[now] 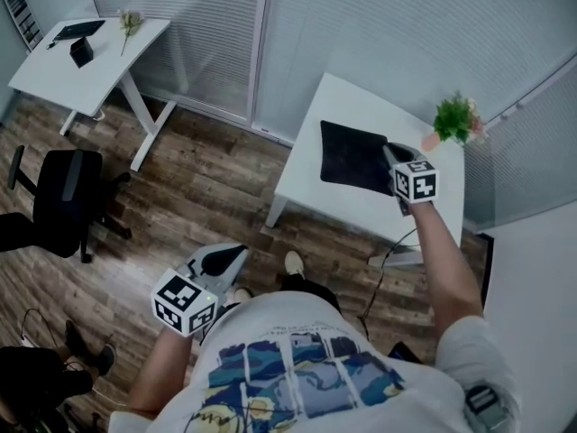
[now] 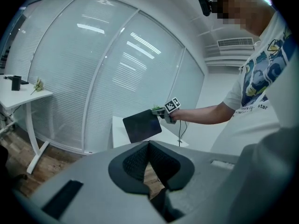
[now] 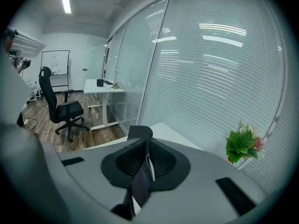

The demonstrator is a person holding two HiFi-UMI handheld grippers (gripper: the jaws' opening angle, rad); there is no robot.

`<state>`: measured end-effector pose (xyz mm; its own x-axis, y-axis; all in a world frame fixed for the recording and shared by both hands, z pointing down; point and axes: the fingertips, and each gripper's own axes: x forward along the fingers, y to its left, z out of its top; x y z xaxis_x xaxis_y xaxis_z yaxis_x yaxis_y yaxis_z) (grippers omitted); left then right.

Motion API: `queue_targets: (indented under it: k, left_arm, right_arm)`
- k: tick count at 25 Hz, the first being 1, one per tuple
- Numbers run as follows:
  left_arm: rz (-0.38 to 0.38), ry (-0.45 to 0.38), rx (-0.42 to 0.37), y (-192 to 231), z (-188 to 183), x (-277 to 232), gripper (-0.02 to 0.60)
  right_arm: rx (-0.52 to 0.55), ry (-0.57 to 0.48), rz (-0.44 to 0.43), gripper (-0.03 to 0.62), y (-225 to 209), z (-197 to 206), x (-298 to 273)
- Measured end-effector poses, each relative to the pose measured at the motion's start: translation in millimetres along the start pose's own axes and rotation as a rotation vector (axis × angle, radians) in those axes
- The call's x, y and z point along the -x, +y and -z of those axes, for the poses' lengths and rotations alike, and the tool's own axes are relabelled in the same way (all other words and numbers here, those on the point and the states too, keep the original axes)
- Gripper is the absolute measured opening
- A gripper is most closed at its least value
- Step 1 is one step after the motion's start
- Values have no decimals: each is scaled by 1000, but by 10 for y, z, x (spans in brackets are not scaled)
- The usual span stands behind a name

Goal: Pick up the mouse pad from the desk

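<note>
Mouse pad (image 1: 352, 156), pinched by right claw (image 1: 389, 154), clears desk (image 1: 347, 207) (gripped edge hidden).

Printed low on the white T-shirt (image 2: 268, 92), beneath a blue swirling picture, in the left gripper view: the word "star" in small dark letters. Preceded by a line of finer print, too small to read. Shown in the head view on the same shirt: blue picture panels only, no legible words. Borne by the right gripper (image 1: 389, 154) on its marker cube (image 1: 416, 180), and by the left gripper (image 1: 227, 258) on its own cube (image 1: 184, 302): black-and-white square code patterns, without letters or digits. Marked faintly, perhaps with handwriting: the whiteboard (image 3: 55, 62) in the right gripper view, too distant to read.
</note>
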<state>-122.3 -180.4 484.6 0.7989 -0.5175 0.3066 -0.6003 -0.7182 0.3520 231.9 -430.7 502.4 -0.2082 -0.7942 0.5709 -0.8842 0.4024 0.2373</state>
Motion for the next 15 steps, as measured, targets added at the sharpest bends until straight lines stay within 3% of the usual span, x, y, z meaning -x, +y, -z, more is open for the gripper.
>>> queue_targets:
  k: [15]
  left_arm:
    - [62,-11,6,-175,250,324,2]
  right_arm:
    - [10,-57,36,26,85,-564,656]
